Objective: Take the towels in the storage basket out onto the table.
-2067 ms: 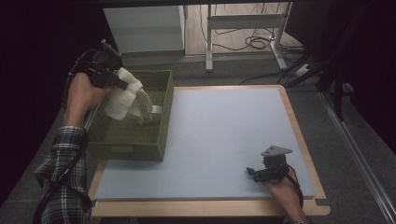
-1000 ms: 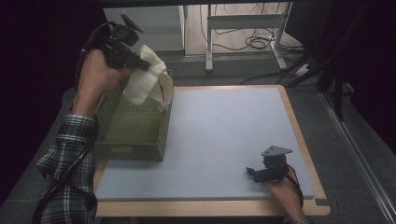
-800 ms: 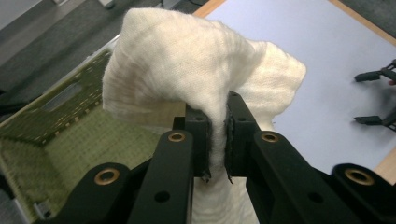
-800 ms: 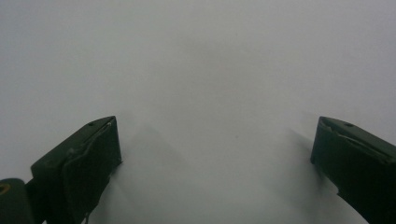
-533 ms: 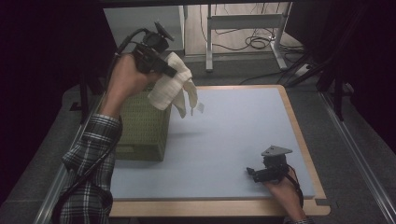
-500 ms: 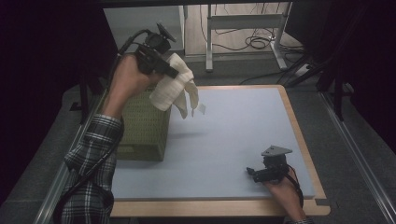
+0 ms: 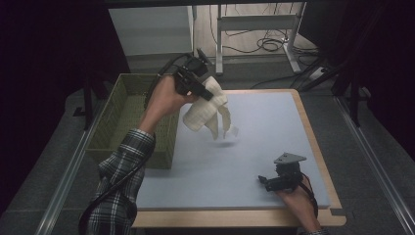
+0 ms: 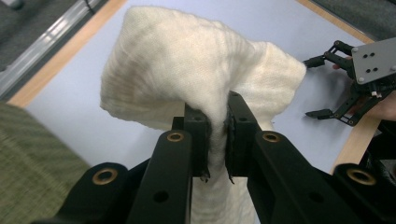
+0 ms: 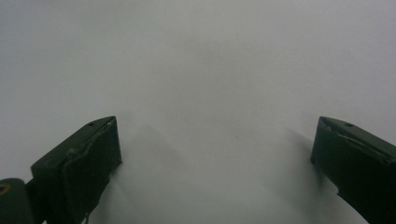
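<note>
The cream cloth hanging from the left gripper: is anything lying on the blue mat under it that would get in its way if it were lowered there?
Nothing visible: the blue mat below the cloth is bare. The right gripper rests open near the front edge.

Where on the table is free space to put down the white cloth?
The blue mat is bare between the green basket and the right hand-held gripper, under the cloth held by the left hand-held gripper. It is crowded only at that near right corner.

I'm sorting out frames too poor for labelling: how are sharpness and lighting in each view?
High view: dim, dark surround, cloth casts a shadow on the table. Left gripper view: cloth sharp, basket blurred. Right gripper view: soft, evenly lit mat.
</note>
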Demonstrator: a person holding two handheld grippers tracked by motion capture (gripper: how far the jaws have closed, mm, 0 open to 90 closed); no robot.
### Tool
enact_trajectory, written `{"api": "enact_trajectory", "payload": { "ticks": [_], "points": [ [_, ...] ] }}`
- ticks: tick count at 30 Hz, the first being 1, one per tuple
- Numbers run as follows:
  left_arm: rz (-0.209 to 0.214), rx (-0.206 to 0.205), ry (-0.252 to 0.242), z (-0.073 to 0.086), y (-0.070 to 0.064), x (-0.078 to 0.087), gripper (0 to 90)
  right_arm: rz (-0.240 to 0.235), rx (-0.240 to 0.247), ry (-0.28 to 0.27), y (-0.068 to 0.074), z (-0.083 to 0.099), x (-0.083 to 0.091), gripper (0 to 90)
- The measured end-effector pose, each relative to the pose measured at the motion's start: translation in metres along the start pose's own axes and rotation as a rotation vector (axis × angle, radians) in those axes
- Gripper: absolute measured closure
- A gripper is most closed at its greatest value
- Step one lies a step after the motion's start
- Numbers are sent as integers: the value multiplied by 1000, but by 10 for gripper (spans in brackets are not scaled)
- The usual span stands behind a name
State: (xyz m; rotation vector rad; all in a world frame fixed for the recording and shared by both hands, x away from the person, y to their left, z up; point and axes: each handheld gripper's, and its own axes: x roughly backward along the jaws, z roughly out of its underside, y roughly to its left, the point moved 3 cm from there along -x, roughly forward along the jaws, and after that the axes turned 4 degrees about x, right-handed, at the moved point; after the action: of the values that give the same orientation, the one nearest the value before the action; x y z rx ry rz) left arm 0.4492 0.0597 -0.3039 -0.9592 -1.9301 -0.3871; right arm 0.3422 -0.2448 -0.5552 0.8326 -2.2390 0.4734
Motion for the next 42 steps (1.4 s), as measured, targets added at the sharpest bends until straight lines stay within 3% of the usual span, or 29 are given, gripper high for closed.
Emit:
{"api": "enact_trajectory", "payload": {
  "ticks": [4, 13, 14, 17, 23, 26, 28, 29, 32, 38, 42],
  "points": [
    [19, -6, 0, -1, -5, -14, 816, 0, 0, 0, 0, 0, 0, 15],
    [79, -39, 16, 3, -18, -71, 804, -2, -3, -1, 0, 0, 0, 15],
    [79, -39, 16, 3, -18, -71, 804, -2, -3, -2, 0, 0, 0, 15],
    [95, -49, 25, 11, -18, -96, 797, -1, 0, -2, 0, 0, 0, 16],
    [101, -51, 35, 25, -18, -122, 770, -1, -1, -2, 0, 0, 0, 16],
    [105, -50, 42, 38, -17, -144, 756, 1, 3, -2, 0, 0, 0, 16],
    [94, -54, 48, 42, -17, -150, 746, 1, 2, -2, 0, 0, 0, 16],
    [81, -63, 71, 49, -17, -163, 740, 2, 3, -2, 0, 0, 0, 16],
    [66, -75, 88, 59, -17, -180, 713, 0, 1, -2, 0, 0, 0, 16],
    [23, -49, 58, 70, -17, -195, 408, 0, -2, -4, 0, 0, 0, 17],
    [22, -29, 18, 76, -19, -182, 326, -1, -1, -5, 0, 0, 0, 21]
  ]
}}
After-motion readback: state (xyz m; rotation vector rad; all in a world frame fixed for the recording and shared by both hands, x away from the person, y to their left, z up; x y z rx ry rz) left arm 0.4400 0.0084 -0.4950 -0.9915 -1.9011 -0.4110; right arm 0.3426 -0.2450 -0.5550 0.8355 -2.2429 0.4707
